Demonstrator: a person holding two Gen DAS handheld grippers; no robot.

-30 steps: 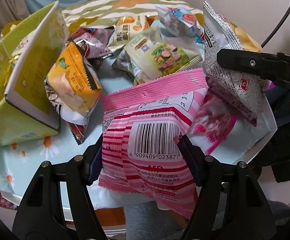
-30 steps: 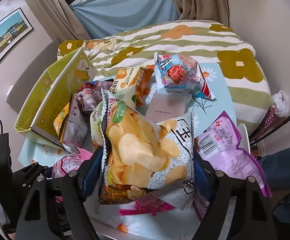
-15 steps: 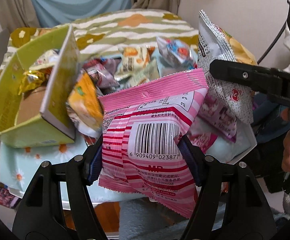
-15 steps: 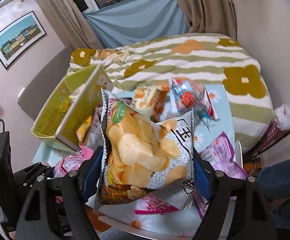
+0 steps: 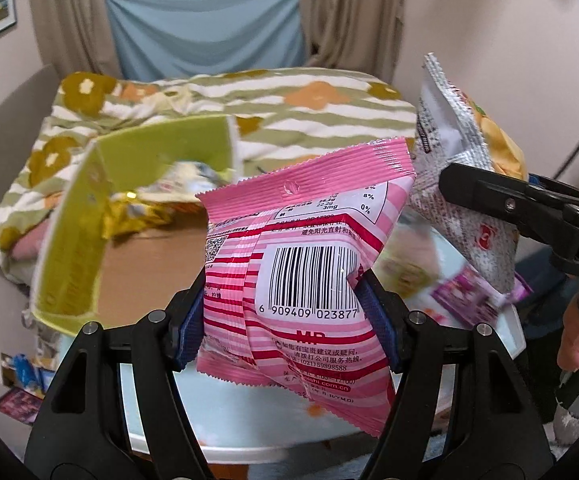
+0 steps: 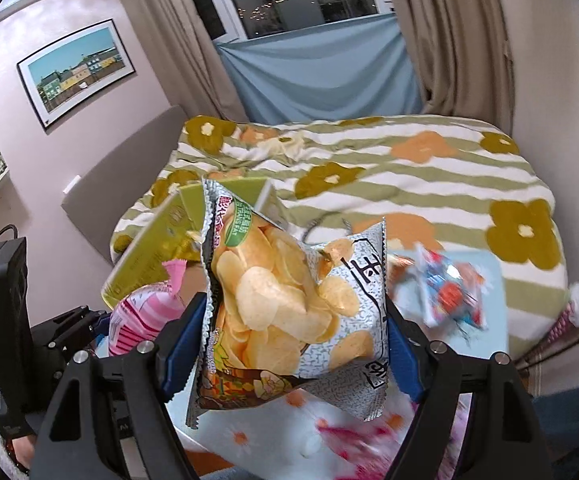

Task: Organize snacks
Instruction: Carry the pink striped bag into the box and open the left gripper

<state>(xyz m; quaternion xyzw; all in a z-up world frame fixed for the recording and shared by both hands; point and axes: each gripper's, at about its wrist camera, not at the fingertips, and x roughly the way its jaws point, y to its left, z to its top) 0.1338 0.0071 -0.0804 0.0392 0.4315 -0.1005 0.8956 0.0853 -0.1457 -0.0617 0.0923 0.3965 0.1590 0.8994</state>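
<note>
Your left gripper point(image 5: 281, 312) pinches the pink bag point(image 5: 301, 280) by its sides; your right gripper point(image 6: 293, 344) clamps the chip bag point(image 6: 289, 304). Both bags are slick and puffy, so a jerk could pop one free, or they could collide over the green box point(image 5: 89, 240). The box sits at ten o'clock of each gripper.

The pink snack packet point(image 5: 305, 280) bears barcode 6 909409 023877 (also "MP", phone (021) 59898588); chip bag point(image 6: 289, 304) reads "TRANS FAT".
</note>
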